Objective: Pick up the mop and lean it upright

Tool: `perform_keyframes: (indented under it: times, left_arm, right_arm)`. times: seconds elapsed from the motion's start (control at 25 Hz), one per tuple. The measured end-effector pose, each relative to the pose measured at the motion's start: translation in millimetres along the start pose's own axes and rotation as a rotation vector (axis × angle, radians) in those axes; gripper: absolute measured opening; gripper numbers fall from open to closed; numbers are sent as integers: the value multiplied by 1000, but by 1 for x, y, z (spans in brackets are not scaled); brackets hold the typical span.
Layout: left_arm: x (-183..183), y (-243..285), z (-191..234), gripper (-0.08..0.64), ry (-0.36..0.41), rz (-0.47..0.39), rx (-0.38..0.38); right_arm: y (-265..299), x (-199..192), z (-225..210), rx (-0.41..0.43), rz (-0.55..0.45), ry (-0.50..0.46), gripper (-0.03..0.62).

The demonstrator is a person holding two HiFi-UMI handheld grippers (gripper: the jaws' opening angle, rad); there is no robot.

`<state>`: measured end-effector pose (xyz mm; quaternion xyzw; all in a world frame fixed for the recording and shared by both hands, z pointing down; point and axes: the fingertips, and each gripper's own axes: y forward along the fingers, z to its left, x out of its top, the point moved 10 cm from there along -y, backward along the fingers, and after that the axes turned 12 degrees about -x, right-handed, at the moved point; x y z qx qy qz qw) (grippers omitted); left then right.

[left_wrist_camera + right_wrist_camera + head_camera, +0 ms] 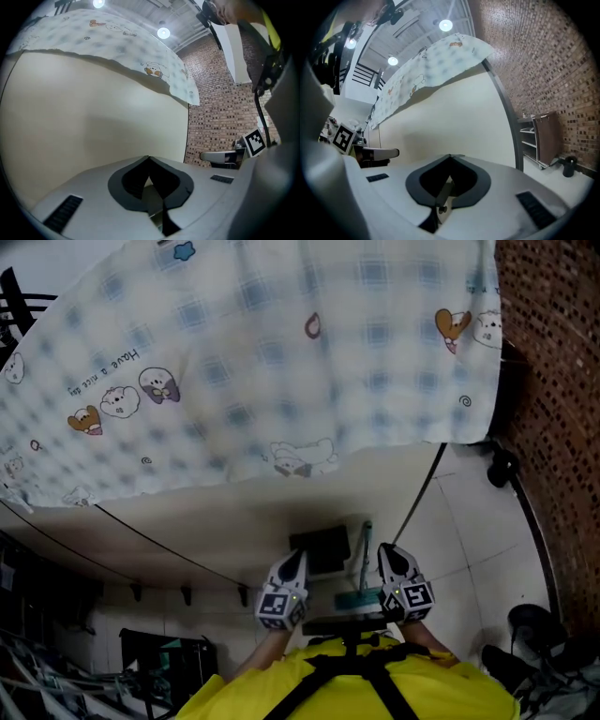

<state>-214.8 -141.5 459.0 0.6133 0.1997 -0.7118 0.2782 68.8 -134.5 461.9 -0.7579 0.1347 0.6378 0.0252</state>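
In the head view a teal mop pole (pixel 366 551) runs down to a teal mop head (pixel 354 599) between my two grippers, just in front of the person's yellow vest. My left gripper (pixel 299 556) is to the left of the pole and my right gripper (pixel 383 549) to its right. Whether either one touches it I cannot tell. In the left gripper view my left gripper's (pixel 149 158) jaws meet at the tips with nothing between them. In the right gripper view my right gripper's (pixel 450 156) jaws are likewise shut and empty. Both point level at a cream wall.
A checked cloth with cartoon prints (pixel 262 362) hangs over the cream wall (pixel 234 512). A brick wall (pixel 558 381) stands at the right, with a dark upright pole (pixel 506 112) and a brown cart (pixel 544 136) beside it. A black slab (pixel 321 548) lies past the left gripper.
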Motion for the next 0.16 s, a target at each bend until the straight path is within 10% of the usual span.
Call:
perform_keyframes:
  times: [0.16]
  left_arm:
    - [4, 5, -3, 0, -20, -2, 24]
  right_arm:
    - [6, 5, 1, 44, 1, -21, 3]
